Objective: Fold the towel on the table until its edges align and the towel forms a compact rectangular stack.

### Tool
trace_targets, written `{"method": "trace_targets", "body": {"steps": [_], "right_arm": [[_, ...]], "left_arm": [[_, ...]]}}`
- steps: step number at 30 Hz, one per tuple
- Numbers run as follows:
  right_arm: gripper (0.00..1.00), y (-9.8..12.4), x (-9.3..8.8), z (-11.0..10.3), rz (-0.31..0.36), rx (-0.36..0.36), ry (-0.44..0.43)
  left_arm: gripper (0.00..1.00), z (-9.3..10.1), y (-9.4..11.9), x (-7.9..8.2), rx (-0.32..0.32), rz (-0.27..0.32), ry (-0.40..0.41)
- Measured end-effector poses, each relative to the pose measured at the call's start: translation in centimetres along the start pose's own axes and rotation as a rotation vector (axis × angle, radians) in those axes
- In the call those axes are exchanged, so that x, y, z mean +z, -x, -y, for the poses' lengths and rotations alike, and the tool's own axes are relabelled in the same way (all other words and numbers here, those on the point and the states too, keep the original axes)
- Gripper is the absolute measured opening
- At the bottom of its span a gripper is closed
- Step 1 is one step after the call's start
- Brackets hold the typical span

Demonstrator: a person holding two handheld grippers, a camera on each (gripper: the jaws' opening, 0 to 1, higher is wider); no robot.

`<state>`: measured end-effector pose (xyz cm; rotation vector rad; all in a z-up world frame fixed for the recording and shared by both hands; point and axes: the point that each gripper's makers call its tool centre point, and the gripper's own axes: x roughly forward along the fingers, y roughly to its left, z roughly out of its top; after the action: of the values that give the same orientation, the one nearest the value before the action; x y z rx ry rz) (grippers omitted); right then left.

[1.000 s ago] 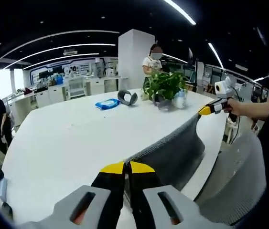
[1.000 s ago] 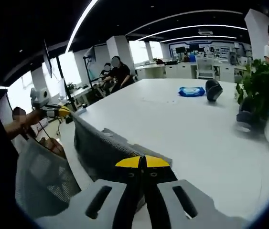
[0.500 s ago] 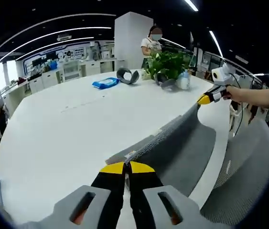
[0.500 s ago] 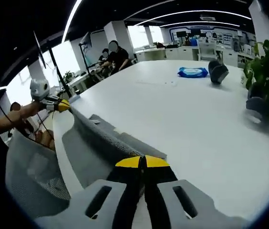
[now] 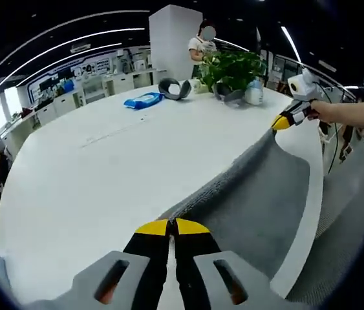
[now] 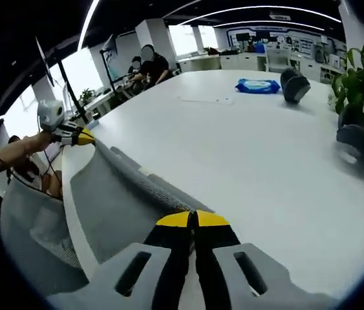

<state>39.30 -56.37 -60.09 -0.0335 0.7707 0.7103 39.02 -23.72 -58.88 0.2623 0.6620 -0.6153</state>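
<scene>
Left gripper view: both grippers' jaws pinch grey towel [image 5: 253, 194]; label probably unreadable.

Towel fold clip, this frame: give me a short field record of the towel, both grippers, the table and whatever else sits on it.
towel: grey towel, stretched between the two grippers along the table's near edge, part hanging off
left gripper: left gripper, jaws shut on one towel corner
right gripper: right gripper, jaws shut on the other corner
table: white table
other items: blue packet, potted plant, dark curved object, all at the far end
</scene>
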Motion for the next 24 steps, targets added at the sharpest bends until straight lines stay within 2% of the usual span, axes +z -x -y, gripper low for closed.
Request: {"method": "trace_targets", "body": {"steps": [3, 14, 19, 24], "right_arm": [[0.0, -0.3, -0.1, 0.2, -0.008, -0.004, 0.003], [0.0, -1.5, -0.6, 0.9, -0.046, -0.039, 0.042], [0.0, -2.2, -1.0, 1.2, -0.063, -0.056, 0.059], [0.0, -2.8, -1.3, 1.5, -0.079, -0.07, 0.078]], "left_arm": [[0.02, -0.3, -0.2, 0.0, -0.003, 0.013, 0.032], [0.02, -0.9, -2.0, -0.4, 0.022, -0.024, 0.048], [0.02, -1.1, -3.1, -0.9, 0.036, -0.057, 0.028], [0.02, -1.2, -4.0, -1.7, 0.046, -0.1, -0.037]]}}
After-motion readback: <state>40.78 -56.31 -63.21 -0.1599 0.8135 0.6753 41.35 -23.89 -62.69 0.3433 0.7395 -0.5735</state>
